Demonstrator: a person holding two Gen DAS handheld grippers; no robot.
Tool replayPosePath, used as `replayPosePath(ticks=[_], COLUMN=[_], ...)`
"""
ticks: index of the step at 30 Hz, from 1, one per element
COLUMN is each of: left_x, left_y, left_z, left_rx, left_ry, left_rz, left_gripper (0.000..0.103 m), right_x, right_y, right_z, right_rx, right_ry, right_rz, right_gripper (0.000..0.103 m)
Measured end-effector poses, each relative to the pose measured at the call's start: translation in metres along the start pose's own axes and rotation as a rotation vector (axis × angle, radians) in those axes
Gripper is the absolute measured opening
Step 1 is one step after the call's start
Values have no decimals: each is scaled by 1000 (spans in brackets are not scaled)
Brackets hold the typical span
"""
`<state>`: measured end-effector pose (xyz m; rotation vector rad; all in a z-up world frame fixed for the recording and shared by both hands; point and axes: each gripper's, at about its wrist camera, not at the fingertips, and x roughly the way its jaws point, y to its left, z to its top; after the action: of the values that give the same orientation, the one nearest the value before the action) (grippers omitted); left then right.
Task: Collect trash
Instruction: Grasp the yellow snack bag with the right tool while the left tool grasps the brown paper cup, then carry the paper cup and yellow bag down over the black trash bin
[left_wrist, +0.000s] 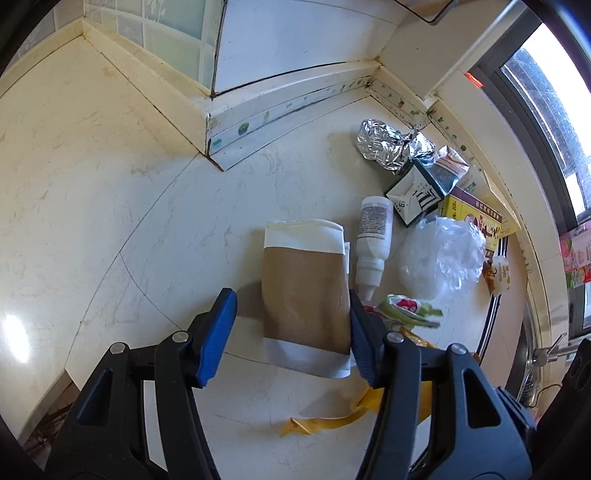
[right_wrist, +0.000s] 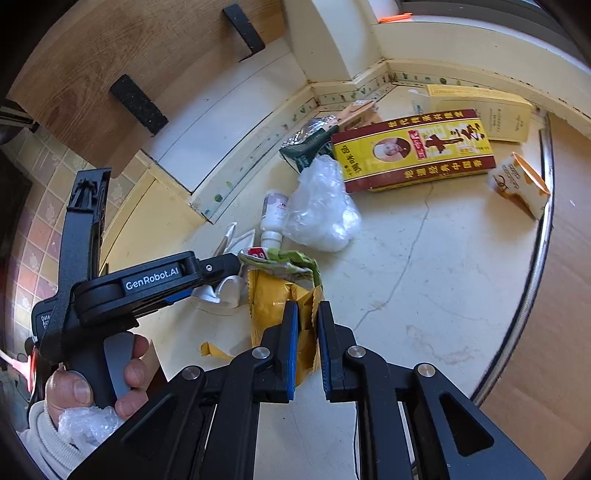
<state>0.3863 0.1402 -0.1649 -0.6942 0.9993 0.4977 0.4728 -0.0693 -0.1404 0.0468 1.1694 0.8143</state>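
Observation:
A flattened paper cup (left_wrist: 306, 295) with a brown sleeve lies on the pale stone counter (left_wrist: 110, 206). My left gripper (left_wrist: 291, 332) is open around it: the right pad touches the cup's edge, while the left pad stands off with a gap. My right gripper (right_wrist: 308, 350) is shut, jaws narrow, on a crumpled yellow snack wrapper (right_wrist: 273, 302), whose serrated edge rises between the blue pads. The wrapper's tail (left_wrist: 325, 421) trails on the counter below the cup. In the right wrist view a hand (right_wrist: 125, 369) holds the left gripper's handle, with clear plastic in the palm.
Just beyond lie a green-red wrapper (right_wrist: 284, 258), a small white bottle (left_wrist: 373, 240), a bunched clear bag (left_wrist: 443, 254), foil (left_wrist: 388, 144), a cigarette pack (left_wrist: 413, 199), a yellow-red box (right_wrist: 413, 155) and a small carton (right_wrist: 517, 184). A metal-trimmed counter edge (right_wrist: 535, 258) runs on the right.

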Motion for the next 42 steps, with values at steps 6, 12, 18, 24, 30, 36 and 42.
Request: replayPosePath(ticks=[6, 12, 18, 24, 30, 36, 42], left_x=[-3, -23, -70, -116, -154, -178, -180], left_y=[0, 17, 31, 45, 62, 88, 110], left_z=[-6, -20, -37, -67, -106, -150, -190], left_rx=[68, 89, 208, 335, 438, 546, 611], left_ry=[-22, -40, -78, -84, -70, -42, 28], left_rz=[-40, -48, -54, -97, -154, -198, -227], left_gripper=[40, 39, 39, 39, 39, 39, 39], right_x=[-9, -26, -45, -67, -94, -114, -110], right_y=[0, 8, 26, 65, 113, 161, 186], right_z=[-7, -21, -38, -66, -110, -178, -246], right_rx=[15, 22, 47, 62, 93, 127, 162], right_ry=[-16, -47, -95, -155, -231, -280, -226], right_rz=[-17, -41, -74, -115, -164, -221, -274], right_gripper=[10, 10, 10, 10, 10, 10, 10])
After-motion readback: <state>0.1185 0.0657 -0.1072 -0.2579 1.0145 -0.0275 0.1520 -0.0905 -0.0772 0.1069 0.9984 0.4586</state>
